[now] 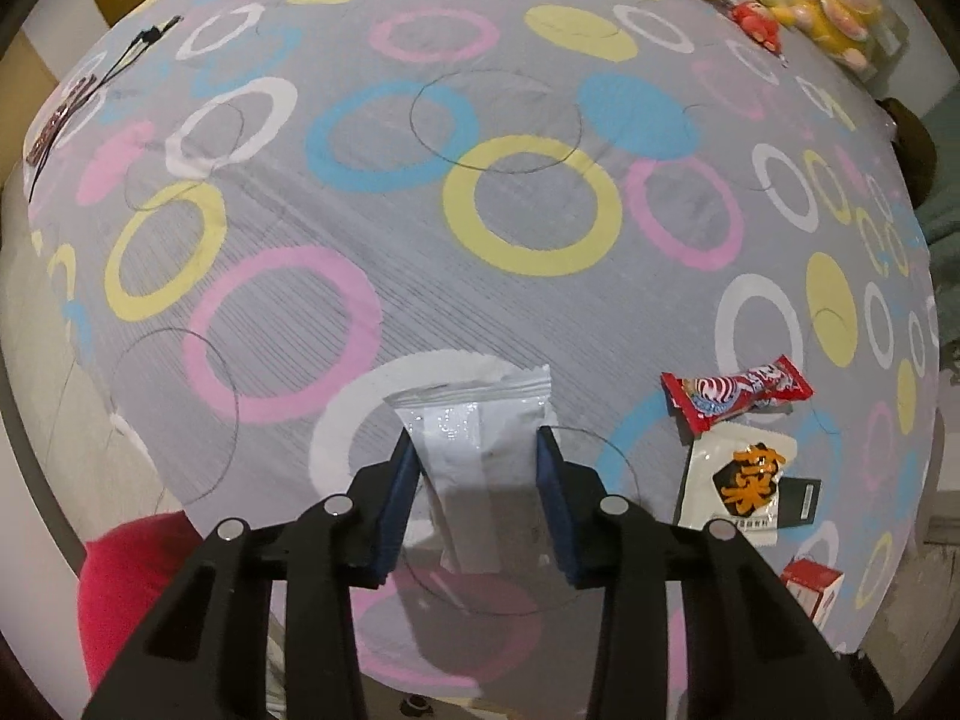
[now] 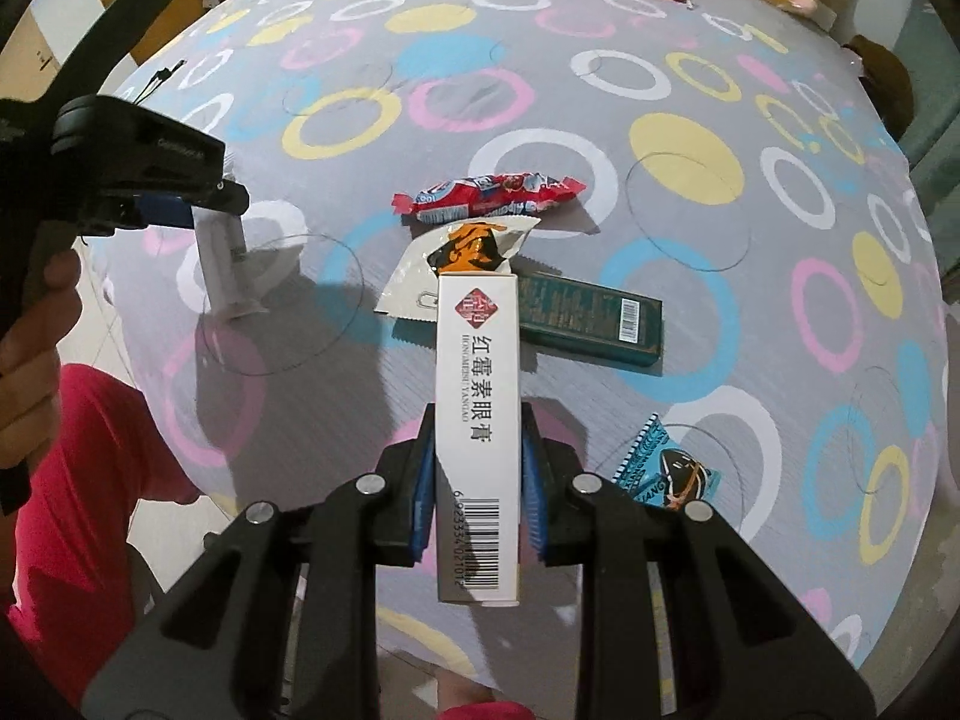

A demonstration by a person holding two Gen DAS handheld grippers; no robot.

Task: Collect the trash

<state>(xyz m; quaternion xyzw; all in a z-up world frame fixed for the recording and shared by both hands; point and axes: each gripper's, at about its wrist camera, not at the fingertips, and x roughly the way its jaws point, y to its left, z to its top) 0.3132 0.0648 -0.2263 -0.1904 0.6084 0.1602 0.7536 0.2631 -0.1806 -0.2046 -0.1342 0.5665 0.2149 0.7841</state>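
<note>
My left gripper (image 1: pixel 480 444) is shut on a silver-white foil pouch (image 1: pixel 474 420), pinched between its blue pads and lifted off the bed. The right wrist view shows that gripper (image 2: pixel 222 201) from the side, with the pouch (image 2: pixel 225 264) hanging below it. My right gripper (image 2: pixel 478 438) is shut on a long white box with red print (image 2: pixel 478 360), held above the sheet. Still lying on the bed are a red candy wrapper (image 2: pixel 486 195), a white wrapper with an orange and black logo (image 2: pixel 468 252), a dark green box (image 2: pixel 591 318) and a blue wrapper (image 2: pixel 666 468).
The bed's grey sheet (image 1: pixel 420 240) is printed with coloured rings. Plush toys (image 1: pixel 828 0) line its far edge and a black cable (image 1: pixel 120 60) lies at the far left. A person's red garment (image 2: pixel 78 480) and a hand (image 2: pixel 30 360) are at the near left.
</note>
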